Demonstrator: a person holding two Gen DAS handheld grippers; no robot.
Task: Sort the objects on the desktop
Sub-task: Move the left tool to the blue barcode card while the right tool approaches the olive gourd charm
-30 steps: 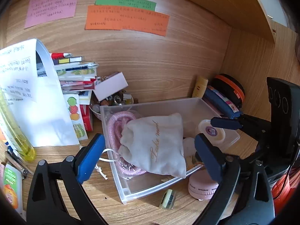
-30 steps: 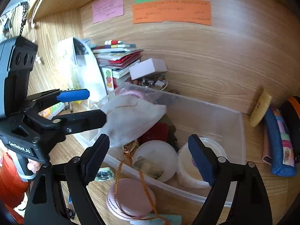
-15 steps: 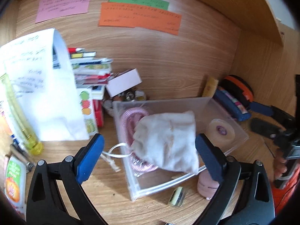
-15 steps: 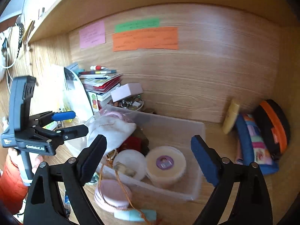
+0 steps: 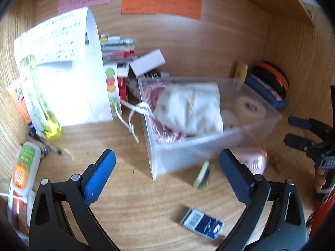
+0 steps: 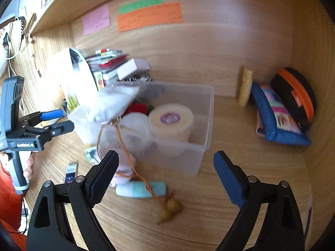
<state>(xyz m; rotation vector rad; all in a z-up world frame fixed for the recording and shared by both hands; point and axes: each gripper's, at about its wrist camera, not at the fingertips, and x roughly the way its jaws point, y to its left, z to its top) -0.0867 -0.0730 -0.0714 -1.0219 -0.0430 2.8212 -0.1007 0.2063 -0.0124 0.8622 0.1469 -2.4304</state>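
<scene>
Jaws of both grippers spread, clear bin (image 5: 188,156) ahead, untouched

Little can be read: the notes (image 6: 149,16) on the wall and the white sheet (image 5: 60,48) carry blurred lines; the left gripper's (image 6: 56,120) label (image 6: 25,145) is smeared.

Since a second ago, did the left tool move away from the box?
Yes. The left tool backed away from the clear box, toward the desk's front; more bare desk shows.
</scene>
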